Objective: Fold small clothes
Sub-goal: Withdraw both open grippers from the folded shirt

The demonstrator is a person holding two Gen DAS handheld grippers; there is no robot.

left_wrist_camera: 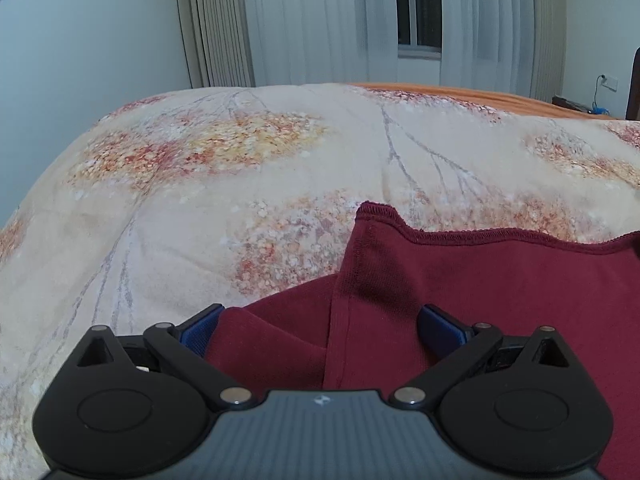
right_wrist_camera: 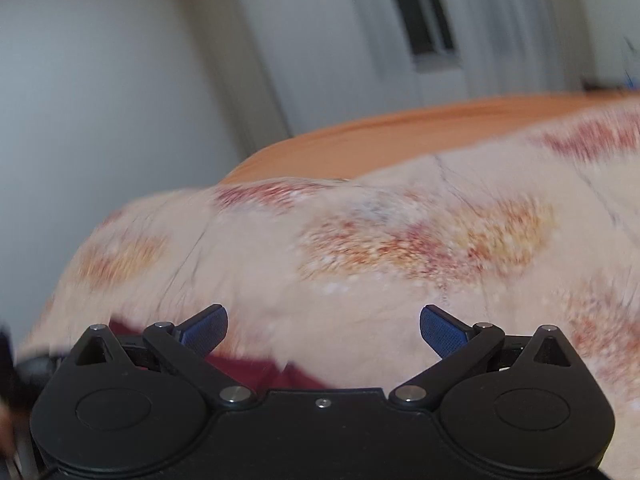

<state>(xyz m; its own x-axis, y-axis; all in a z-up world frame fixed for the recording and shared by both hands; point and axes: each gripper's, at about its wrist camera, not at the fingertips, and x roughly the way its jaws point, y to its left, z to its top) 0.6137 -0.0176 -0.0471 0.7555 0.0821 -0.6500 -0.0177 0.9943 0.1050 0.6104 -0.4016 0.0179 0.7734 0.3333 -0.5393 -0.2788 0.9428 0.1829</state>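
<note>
The garment runs off the right and bottom edges of the left wrist view, its near part hidden behind the left gripper. The right wrist view is smeared throughout — the quilt pattern streaks, and the garment is only a maroon sliver at lower left, behind the right gripper. At the far left edge — a dark blurred shape, unidentifiable.

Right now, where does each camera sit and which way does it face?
Left wrist: on the left gripper, open, looking low along its fingers over the maroon garment toward the window.
Right wrist: on the right gripper, open, tilted and blurred, over the quilt.
Shared: quilt, garment, orange sheet, window.
</note>
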